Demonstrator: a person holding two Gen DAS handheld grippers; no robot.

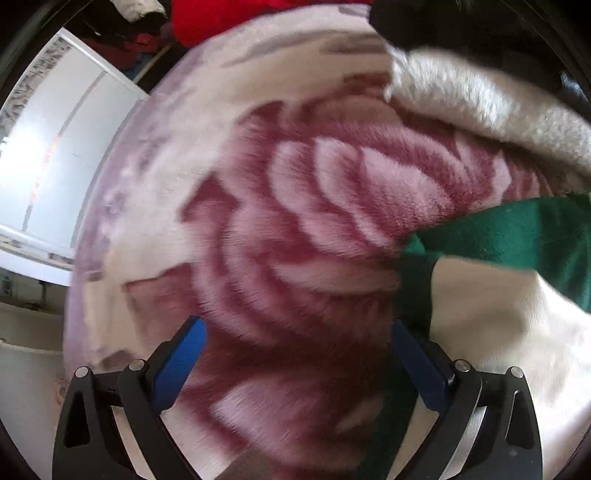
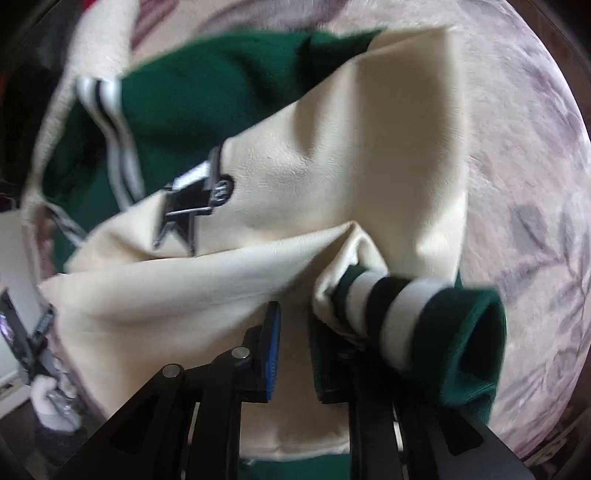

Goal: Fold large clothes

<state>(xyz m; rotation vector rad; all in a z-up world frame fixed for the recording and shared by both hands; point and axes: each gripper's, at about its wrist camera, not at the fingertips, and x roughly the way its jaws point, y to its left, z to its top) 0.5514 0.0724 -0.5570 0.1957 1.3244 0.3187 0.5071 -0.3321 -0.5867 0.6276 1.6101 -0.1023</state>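
Observation:
A green and cream varsity jacket (image 2: 314, 177) with a star patch (image 2: 184, 210) lies on a plush blanket with a pink rose pattern (image 1: 314, 206). My right gripper (image 2: 295, 332) hangs over the cream sleeve beside its striped green cuff (image 2: 424, 325); its jaws stand narrowly apart and hold nothing that I can see. My left gripper (image 1: 297, 354) is open and empty above the rose pattern. The jacket's green edge (image 1: 517, 236) and cream part (image 1: 498, 325) lie just right of it, by the right finger.
The blanket covers a bed whose edge curves along the left (image 1: 92, 221). A white cabinet (image 1: 55, 147) stands beyond it. Red cloth (image 1: 229, 18) and dark clothes (image 1: 443, 22) lie at the far side. A fluffy white fold (image 1: 480, 96) lies at upper right.

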